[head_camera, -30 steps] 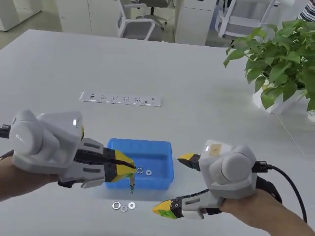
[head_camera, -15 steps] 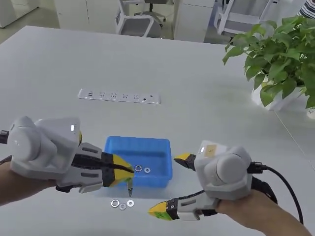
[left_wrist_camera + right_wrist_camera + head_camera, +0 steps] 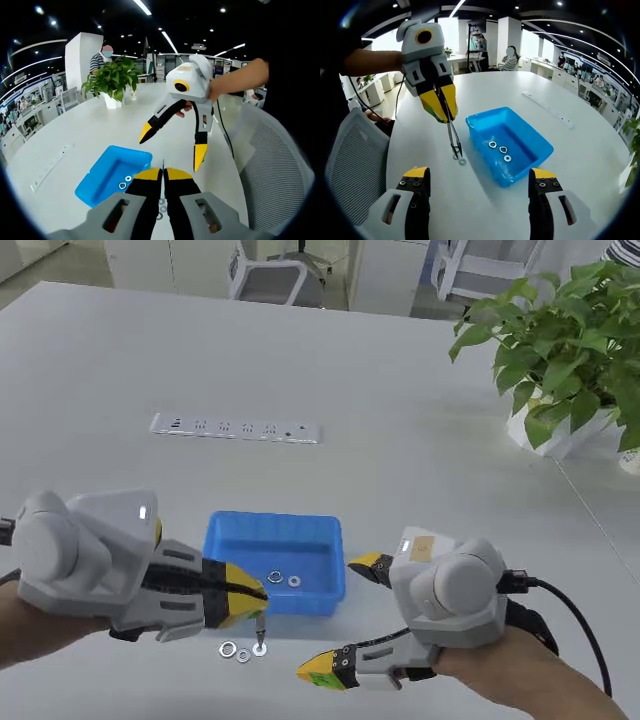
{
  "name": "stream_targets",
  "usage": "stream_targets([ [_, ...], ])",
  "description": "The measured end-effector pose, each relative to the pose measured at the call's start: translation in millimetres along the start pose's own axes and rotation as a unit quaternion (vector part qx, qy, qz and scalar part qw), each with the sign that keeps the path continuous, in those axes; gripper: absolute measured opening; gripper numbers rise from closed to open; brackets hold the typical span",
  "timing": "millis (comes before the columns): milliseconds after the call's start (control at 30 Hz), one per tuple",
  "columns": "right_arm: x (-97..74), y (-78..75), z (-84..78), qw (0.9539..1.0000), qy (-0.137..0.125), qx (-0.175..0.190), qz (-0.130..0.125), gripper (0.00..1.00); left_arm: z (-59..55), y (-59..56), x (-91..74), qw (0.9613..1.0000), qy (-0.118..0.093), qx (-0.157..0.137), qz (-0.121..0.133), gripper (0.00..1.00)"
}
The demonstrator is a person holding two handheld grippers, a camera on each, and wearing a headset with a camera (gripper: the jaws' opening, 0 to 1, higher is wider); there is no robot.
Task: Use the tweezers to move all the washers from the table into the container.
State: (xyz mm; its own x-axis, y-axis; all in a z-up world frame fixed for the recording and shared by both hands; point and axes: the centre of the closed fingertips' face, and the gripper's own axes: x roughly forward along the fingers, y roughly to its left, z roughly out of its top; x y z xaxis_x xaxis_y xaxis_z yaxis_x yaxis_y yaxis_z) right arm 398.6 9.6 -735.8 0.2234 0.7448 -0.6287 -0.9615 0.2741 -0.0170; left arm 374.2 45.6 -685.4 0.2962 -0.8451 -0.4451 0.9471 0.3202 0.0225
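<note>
In the lower left of the head view, the left gripper has its jaws closed on the tweezers. Their thin tips are almost together, at three washers on the table just below the blue container. I cannot tell if one is pinched. Other washers lie inside the container, and at the lower right the right gripper holds nothing, its jaws wide apart.

- An open-plan office, with a long white counter and a power strip lying on it.
- A potted plant stands at the counter's edge.
- Office chairs stand beyond the far edge, and a mesh-backed chair is beside the counter.
- Farther off are rows of desks, white pillars, ceiling strip lights and a seated person.
</note>
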Motion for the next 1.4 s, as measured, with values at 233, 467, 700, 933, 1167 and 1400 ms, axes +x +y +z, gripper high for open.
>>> stream_targets([
  [233, -0.2, 0.2, -2.8, 1.0, 0.002, 0.002, 0.0, 0.81, -5.1, 0.4, 5.2, 1.0, 0.003, -0.002, -0.002, 0.05],
  [467, -1.0, 0.6, -7.0, 1.0, 0.005, 0.004, 0.001, 0.8, -10.7, -1.4, 8.1, 0.9999, 0.008, -0.005, -0.004, 0.05],
  [700, -0.9, 1.4, -9.4, 1.0, 0.008, 0.002, 0.003, 0.79, -13.0, -4.7, 10.0, 1.0, 0.007, -0.006, -0.001, 0.06],
  [933, 2.1, 5.7, -5.2, 0.9999, -0.004, -0.009, 0.011, 0.76, -11.1, -5.8, 10.7, 0.9999, -0.001, -0.016, -0.003, 0.06],
  [1167, 8.5, 12.5, -1.8, 0.9993, -0.007, -0.023, 0.027, 0.7, -13.4, -5.3, 9.4, 0.9999, 0.003, -0.015, -0.008, 0.05],
  [1400, 15.5, 20.9, 6.0, 0.9975, -0.015, -0.047, 0.049, 0.61, -15.2, -5.3, 8.0, 0.9998, 0.008, -0.015, -0.012, 0.05],
])
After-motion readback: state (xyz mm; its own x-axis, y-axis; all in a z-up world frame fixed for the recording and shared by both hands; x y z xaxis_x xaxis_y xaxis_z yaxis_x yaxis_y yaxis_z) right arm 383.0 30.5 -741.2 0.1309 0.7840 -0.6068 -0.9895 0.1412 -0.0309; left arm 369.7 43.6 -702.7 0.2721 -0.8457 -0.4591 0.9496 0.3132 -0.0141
